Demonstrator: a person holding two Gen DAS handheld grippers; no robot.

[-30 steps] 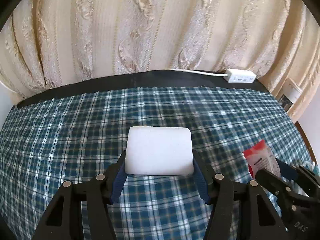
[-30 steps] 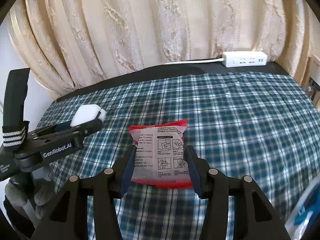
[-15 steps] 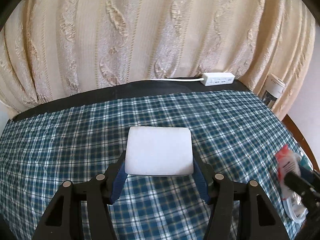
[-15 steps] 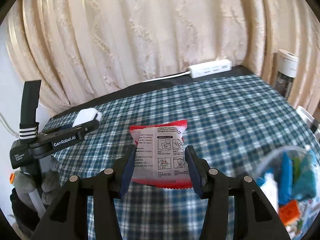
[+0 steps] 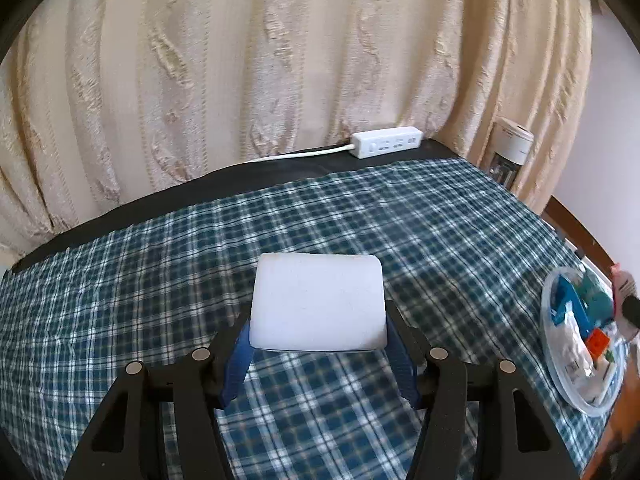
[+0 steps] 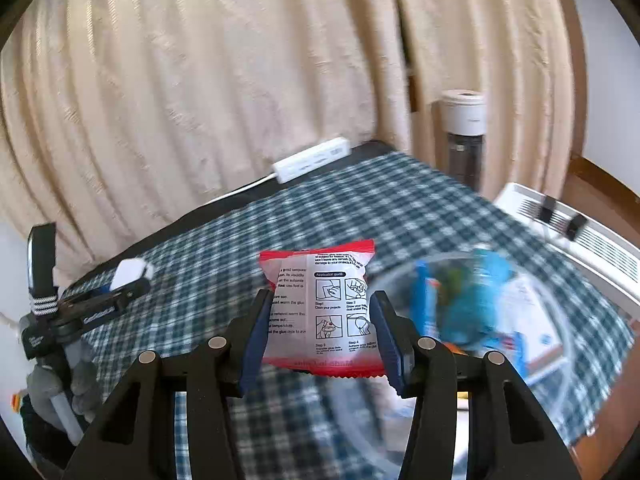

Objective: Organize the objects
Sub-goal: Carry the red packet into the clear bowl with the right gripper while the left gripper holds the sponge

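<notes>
My left gripper (image 5: 318, 340) is shut on a white rounded rectangular block (image 5: 318, 300), held above the plaid tablecloth (image 5: 160, 280). My right gripper (image 6: 320, 328) is shut on a red-and-white sachet (image 6: 322, 304) printed with instruction pictures. A clear round plastic tub (image 6: 552, 308) with blue, teal and orange items sits just right of the sachet in the right wrist view. The same tub (image 5: 560, 360) lies at the far right in the left wrist view. The left gripper (image 6: 132, 284) with its white block (image 6: 130, 272) appears at the left in the right wrist view, in a gloved hand.
A white power strip (image 5: 386, 142) with its cord lies on the black table edge under the cream curtain (image 5: 280, 60). A white-capped cylinder (image 6: 464, 136) stands past the far right corner. A white slatted appliance (image 6: 580, 232) sits beyond the table's right edge.
Both views have swung right. The right gripper carried the sachet rightward until the clear tub came in beside it. In the left wrist view the tub has come into sight at the right edge.
</notes>
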